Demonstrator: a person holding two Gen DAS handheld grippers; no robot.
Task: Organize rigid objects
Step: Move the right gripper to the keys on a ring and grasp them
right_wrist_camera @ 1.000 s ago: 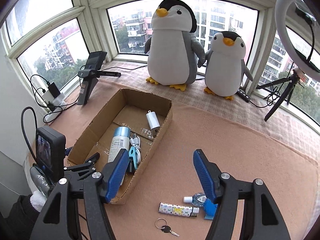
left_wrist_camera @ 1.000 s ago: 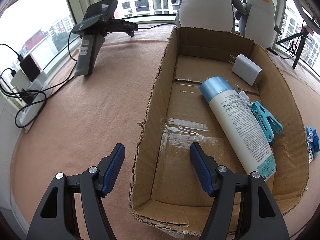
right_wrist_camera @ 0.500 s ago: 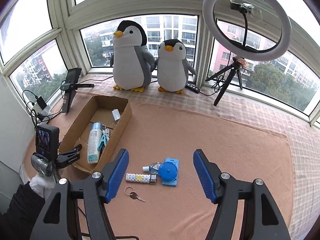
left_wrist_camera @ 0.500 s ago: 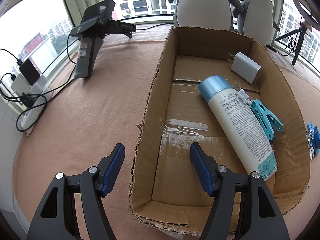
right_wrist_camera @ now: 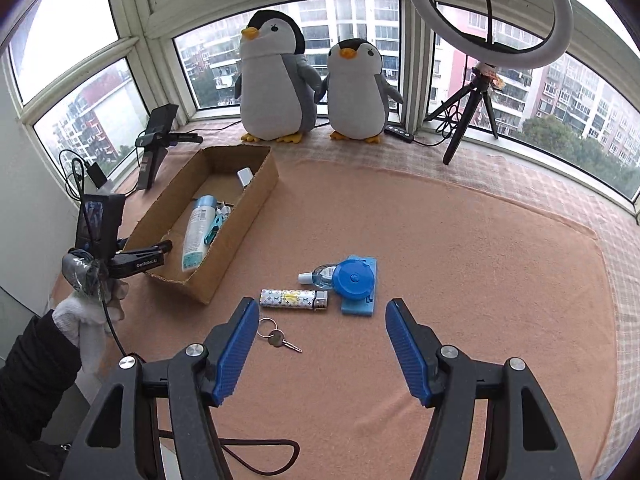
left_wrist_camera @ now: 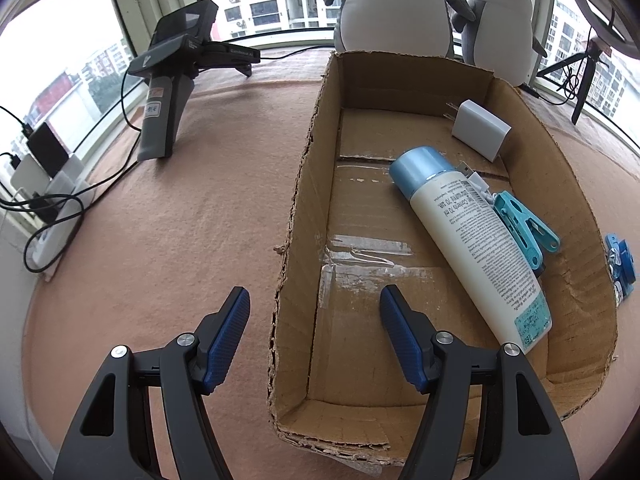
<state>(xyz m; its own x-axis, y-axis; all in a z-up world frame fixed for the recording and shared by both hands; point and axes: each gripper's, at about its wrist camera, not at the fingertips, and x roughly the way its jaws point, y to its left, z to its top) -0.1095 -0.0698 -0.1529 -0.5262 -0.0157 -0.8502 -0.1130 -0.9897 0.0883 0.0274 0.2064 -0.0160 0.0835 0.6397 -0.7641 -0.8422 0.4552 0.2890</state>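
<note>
Lying flat, lighter (right_wrist_camera: 294,299) points sideways; right claw (right_wrist_camera: 318,346) closing, empty.

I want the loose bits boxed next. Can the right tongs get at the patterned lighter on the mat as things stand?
Probably yes. The patterned lighter lies flat on the mat just ahead of the right tongs, whose closing jaws hold nothing. The small bottle and the key sit close but do not cover it.
</note>
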